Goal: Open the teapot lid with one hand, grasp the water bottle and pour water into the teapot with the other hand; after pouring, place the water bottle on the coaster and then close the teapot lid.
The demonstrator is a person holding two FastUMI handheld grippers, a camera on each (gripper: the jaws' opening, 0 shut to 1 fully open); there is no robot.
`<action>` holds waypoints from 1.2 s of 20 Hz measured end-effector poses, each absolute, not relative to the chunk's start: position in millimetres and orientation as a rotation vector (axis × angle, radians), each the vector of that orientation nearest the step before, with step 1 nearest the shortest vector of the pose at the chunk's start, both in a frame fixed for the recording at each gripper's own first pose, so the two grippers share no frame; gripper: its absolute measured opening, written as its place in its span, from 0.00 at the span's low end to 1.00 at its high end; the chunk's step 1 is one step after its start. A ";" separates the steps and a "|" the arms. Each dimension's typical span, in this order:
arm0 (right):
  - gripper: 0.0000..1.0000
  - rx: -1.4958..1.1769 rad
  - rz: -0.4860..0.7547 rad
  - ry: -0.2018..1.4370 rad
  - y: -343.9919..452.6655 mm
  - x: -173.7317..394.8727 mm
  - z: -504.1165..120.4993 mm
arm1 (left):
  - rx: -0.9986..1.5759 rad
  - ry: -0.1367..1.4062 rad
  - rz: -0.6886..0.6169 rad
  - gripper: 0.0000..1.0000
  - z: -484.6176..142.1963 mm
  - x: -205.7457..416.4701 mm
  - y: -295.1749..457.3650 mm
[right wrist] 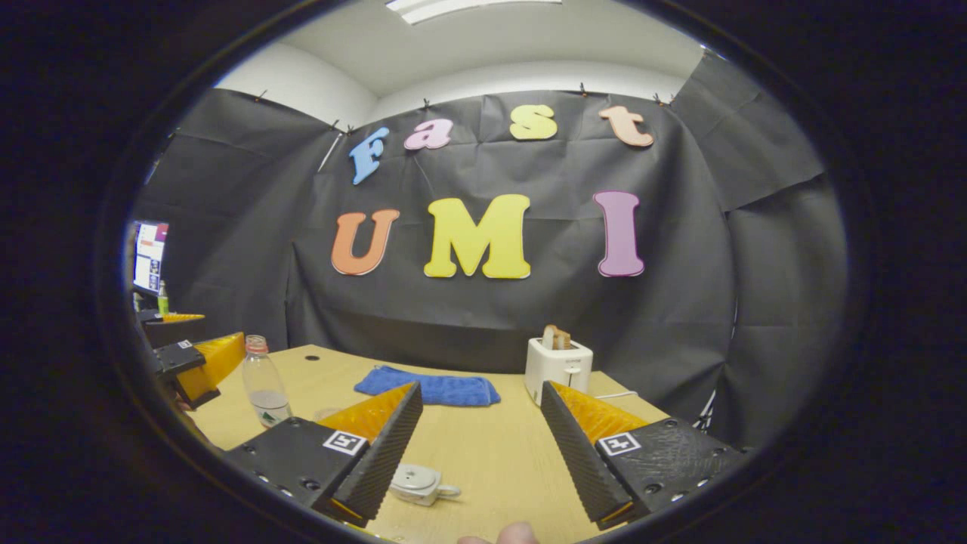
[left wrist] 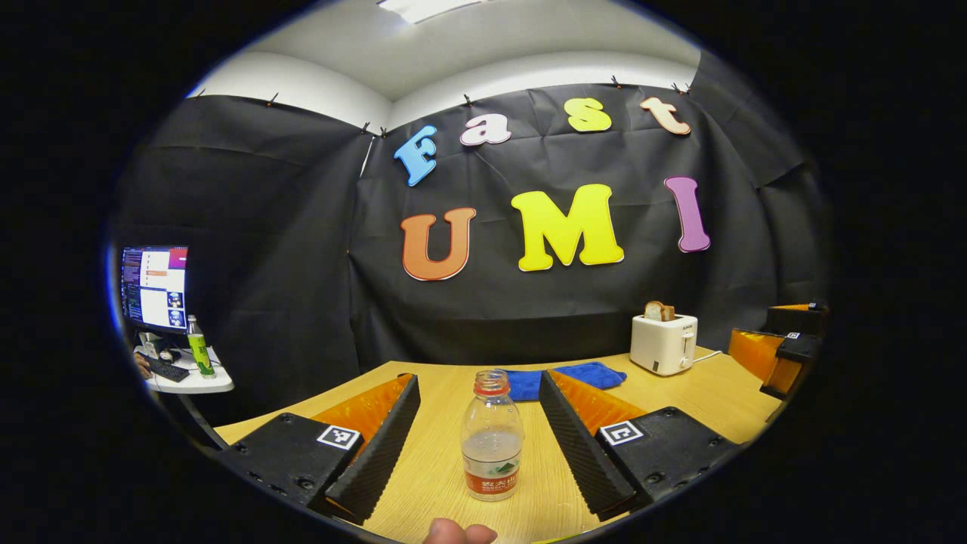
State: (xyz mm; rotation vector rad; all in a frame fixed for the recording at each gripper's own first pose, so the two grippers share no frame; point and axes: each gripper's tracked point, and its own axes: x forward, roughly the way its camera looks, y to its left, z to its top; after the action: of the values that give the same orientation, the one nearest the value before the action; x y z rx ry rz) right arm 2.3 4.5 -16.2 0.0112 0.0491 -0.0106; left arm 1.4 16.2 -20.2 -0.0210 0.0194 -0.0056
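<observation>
The clear plastic water bottle with an orange neck ring and a red-and-white label [left wrist: 492,436] stands upright on the pale wooden surface [left wrist: 680,393], framed squarely between the spread fingers of the left tool [left wrist: 479,446]. That tool is released, gripping nothing; its two fingers flank the bottle without touching it, a line-up that looks meant for closing on the bottle's body. The bottle appears uncapped and holds a little water low down, so a level, steady grasp would matter. In the right gripper view the right tool [right wrist: 480,453] is likewise released and empty, held low over the surface with its fingers wide. Just by its left finger sits a small white lidded teapot with a side handle [right wrist: 418,483], partly hidden behind that finger; its lid seems in place, which suggests the lid-opening step is not yet done and that this tool is stationed here for it. The same view shows the bottle [right wrist: 264,383] well off to the left, beside the other tool [right wrist: 189,363]. A folded blue cloth [right wrist: 430,387] and a white toaster holding bread slices [right wrist: 557,363] sit farther back, apart from the work. I cannot make out a coaster with certainty.
</observation>
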 end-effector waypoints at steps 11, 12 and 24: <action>0.97 0.005 0.046 0.117 31.1 -1.4 -58.8 | -0.028 0.073 -0.052 0.99 -41.7 -10.2 14.8; 0.98 0.009 0.066 0.132 36.8 -0.8 -65.4 | -0.029 0.074 -0.049 0.99 -43.0 -11.9 17.4; 0.95 -0.016 0.103 0.283 64.6 28.9 -139.0 | -0.042 0.103 0.002 0.99 -58.6 -18.5 51.4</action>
State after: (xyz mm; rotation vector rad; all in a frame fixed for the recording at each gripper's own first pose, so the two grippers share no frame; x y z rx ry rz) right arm 28.9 64.6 -139.0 -0.0164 0.2828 0.1033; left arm -18.5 51.4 -58.6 -0.0423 0.1029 0.0016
